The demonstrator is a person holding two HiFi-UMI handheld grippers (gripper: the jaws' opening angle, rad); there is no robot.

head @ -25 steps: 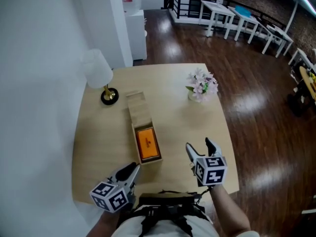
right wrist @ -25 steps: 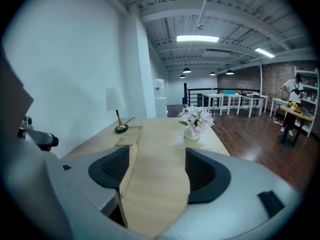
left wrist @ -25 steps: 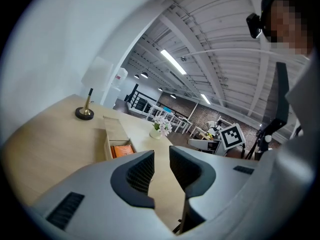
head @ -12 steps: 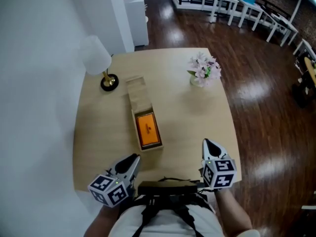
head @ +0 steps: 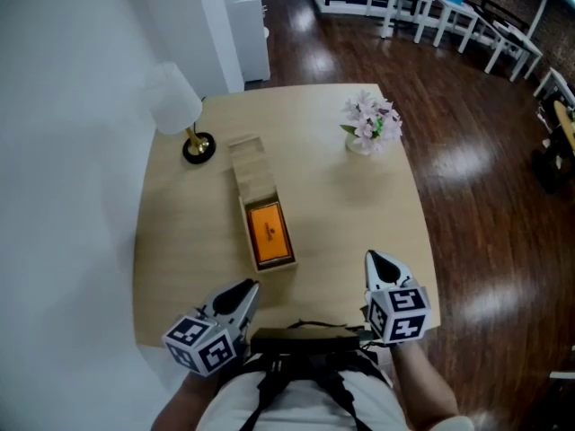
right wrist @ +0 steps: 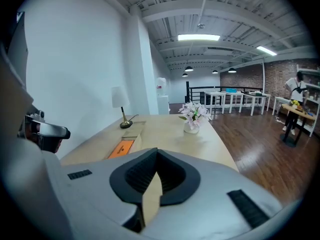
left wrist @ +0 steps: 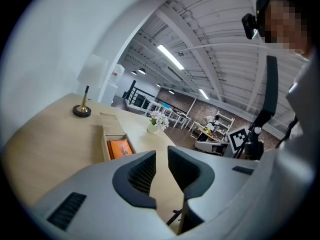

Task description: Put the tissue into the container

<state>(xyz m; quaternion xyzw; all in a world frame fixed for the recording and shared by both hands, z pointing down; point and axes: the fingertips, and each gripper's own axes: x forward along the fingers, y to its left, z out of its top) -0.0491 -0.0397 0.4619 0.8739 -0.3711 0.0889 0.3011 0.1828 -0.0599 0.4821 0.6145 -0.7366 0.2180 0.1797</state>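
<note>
A long wooden box lies on the round table, its sliding lid pushed toward the far end. An orange tissue pack lies in the open near half; it also shows in the left gripper view and the right gripper view. My left gripper hovers at the near table edge, just short of the box, jaws a narrow gap apart and empty. My right gripper is at the near right edge, shut with nothing between its tips.
A lamp with a white shade stands at the table's far left. A small vase of pale flowers stands at the far right. White wall runs along the left; dark wooden floor and white tables lie beyond.
The right gripper's jaws have gone from wide apart to shut, and it has drawn back toward the table's near right edge. The left gripper has barely moved.
</note>
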